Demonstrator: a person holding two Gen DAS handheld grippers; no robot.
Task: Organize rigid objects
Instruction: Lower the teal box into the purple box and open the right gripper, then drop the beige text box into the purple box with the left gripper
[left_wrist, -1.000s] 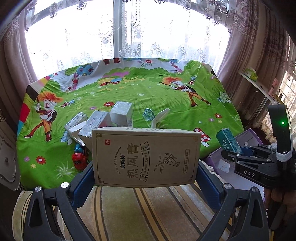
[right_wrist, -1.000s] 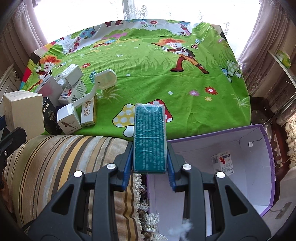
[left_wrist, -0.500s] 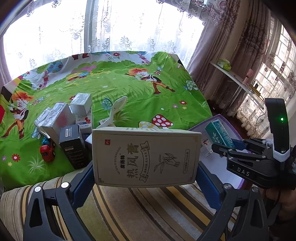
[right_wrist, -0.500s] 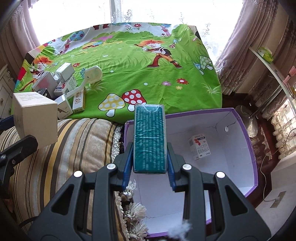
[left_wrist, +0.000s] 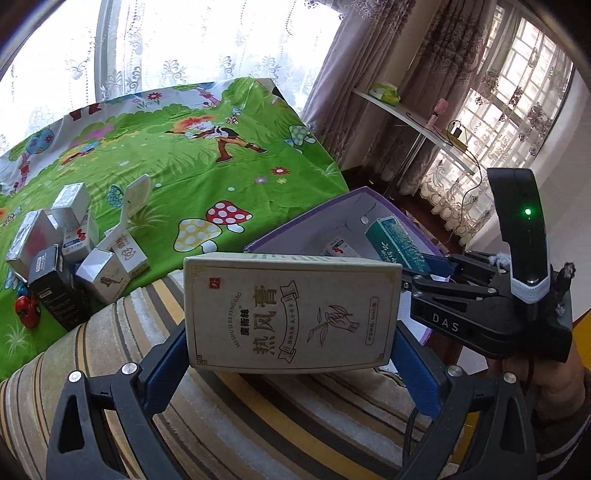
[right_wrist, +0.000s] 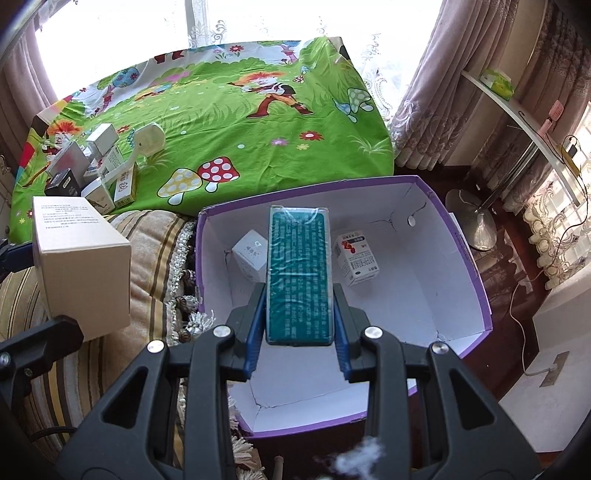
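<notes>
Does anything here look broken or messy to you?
Yes. The purple bin looks worn: cracks run across its white lining near the far corner and along the near floor. On the green bedspread, the leftover boxes lie in a jumbled heap, some tipped over.

Small white box (right_wrist: 251, 254) half hidden behind teal box (right_wrist: 299, 277), fine print unreadable, hand (left_wrist: 557, 384) cut off

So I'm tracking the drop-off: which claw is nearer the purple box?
Right. The right claw holds its teal box over the purple box; the left claw sits beside it, above the striped cushion.
</notes>
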